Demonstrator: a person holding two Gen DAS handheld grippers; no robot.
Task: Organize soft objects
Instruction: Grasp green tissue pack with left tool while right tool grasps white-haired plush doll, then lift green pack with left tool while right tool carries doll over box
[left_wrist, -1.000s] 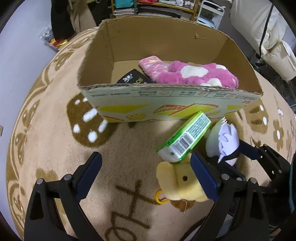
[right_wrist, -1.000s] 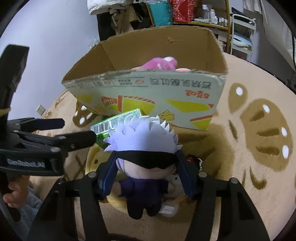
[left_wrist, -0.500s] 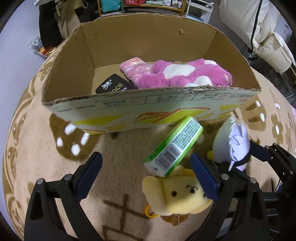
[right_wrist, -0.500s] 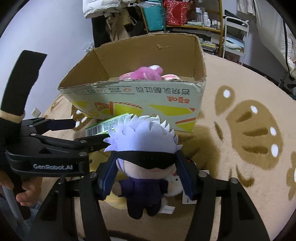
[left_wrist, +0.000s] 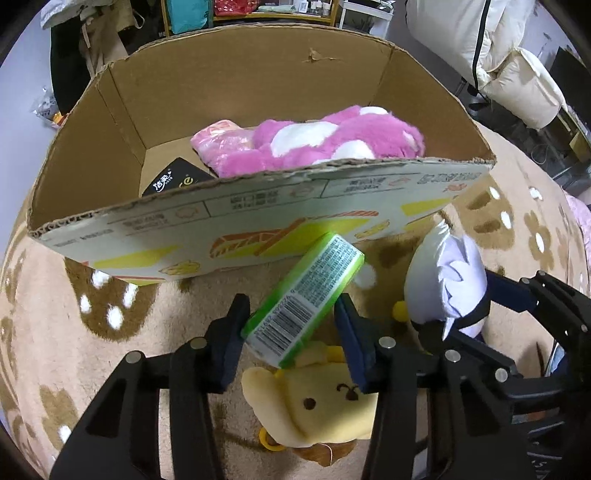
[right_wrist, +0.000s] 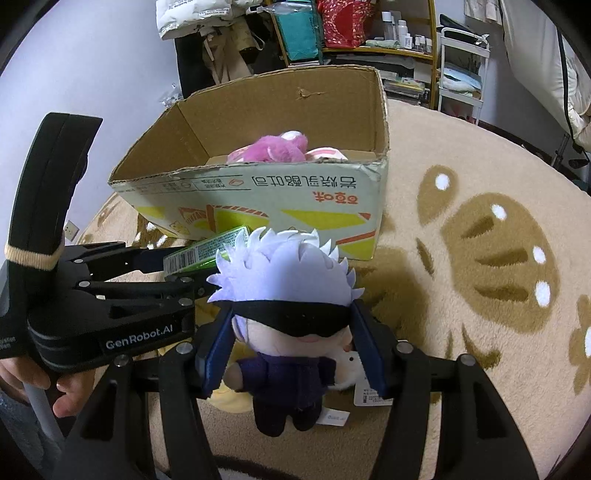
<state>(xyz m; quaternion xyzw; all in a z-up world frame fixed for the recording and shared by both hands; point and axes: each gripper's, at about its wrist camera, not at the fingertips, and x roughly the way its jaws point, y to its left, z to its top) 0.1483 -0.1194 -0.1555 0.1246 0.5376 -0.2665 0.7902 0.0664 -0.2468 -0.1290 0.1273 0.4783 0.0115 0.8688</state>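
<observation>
A green tissue pack (left_wrist: 310, 295) leans on the cardboard box (left_wrist: 258, 206), above a yellow dog plush (left_wrist: 321, 406) on the rug. My left gripper (left_wrist: 291, 314) is closing on the pack's lower end, and both blue pads touch its sides. My right gripper (right_wrist: 291, 317) is shut on a white-haired doll with a black blindfold (right_wrist: 284, 280), held just in front of the box (right_wrist: 295, 188). The doll (left_wrist: 447, 280) also shows at the right of the left wrist view. Inside the box lie a pink and white plush (left_wrist: 325, 144) and a black packet (left_wrist: 173, 181).
A beige rug with brown paw prints (right_wrist: 498, 258) covers the floor. Cluttered shelves (right_wrist: 369, 40) and a white cart (right_wrist: 461, 70) stand behind the box. White padded cushions (left_wrist: 517, 74) lie at the back right. A hand (right_wrist: 70, 398) holds the left gripper's handle.
My left gripper moved toward the box and its jaws closed from wide open onto the green pack. The right gripper kept its hold on the doll and stayed put.
</observation>
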